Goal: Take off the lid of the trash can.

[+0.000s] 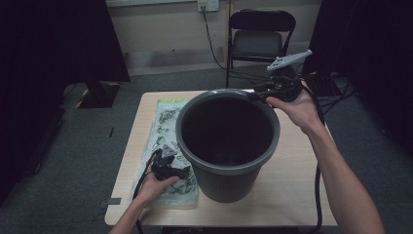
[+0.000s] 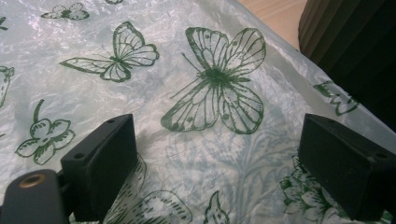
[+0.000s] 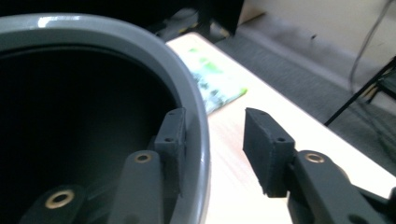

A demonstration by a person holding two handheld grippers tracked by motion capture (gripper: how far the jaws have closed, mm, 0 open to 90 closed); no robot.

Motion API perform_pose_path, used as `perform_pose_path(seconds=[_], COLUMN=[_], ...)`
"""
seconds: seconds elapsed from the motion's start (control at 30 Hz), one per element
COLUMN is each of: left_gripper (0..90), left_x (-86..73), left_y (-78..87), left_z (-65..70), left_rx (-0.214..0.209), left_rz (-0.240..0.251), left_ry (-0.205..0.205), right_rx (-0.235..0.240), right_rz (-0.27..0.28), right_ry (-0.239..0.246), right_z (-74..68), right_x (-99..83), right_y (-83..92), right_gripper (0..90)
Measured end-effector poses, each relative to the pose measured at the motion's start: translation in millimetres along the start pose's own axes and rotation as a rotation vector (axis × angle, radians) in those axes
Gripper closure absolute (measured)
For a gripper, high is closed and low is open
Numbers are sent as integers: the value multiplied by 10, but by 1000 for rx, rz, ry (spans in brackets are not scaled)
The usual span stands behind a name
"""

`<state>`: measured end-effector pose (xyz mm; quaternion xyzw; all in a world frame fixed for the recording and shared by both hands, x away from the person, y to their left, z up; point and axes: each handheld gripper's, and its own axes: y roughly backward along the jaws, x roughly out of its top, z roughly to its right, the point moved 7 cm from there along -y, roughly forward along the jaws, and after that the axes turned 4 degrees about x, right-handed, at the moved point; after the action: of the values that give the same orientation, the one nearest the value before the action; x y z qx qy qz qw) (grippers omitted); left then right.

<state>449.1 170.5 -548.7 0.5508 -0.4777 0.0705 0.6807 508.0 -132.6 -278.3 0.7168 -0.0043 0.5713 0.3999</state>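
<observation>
The grey bin (image 1: pixel 228 146) stands upright near the middle of the counter (image 1: pixel 287 195), its near left side just beside the butterfly-printed plastic bag (image 1: pixel 165 126) lying flat there. The right claw (image 3: pixel 212 140) straddles the bin's far rim, one jaw inside, one outside with a gap, so it isn't pinching yet. It should close squarely on the rim before any lift. The left claw (image 2: pixel 219 163) hovers wide over the bag; it should pinch one loose layer only.
</observation>
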Motion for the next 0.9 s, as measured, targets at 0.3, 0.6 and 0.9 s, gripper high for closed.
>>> perform_pose_path(seconds=[0.3,0.6,0.9], left_gripper=[109,109,109], left_x=[1,1,2], left_y=[-2,-3,-4], left_z=[1,3,2], left_rx=[-5,-9,-10], left_rz=[1,1,1], left_ry=[-1,-1,-2], right_rx=[65,49,80], right_rz=[-94,-27,-43], right_ry=[11,17,29], right_z=[-18,-56,-58], right_x=[32,103,140], right_y=[-80,-10,21], right_gripper=[742,805,717])
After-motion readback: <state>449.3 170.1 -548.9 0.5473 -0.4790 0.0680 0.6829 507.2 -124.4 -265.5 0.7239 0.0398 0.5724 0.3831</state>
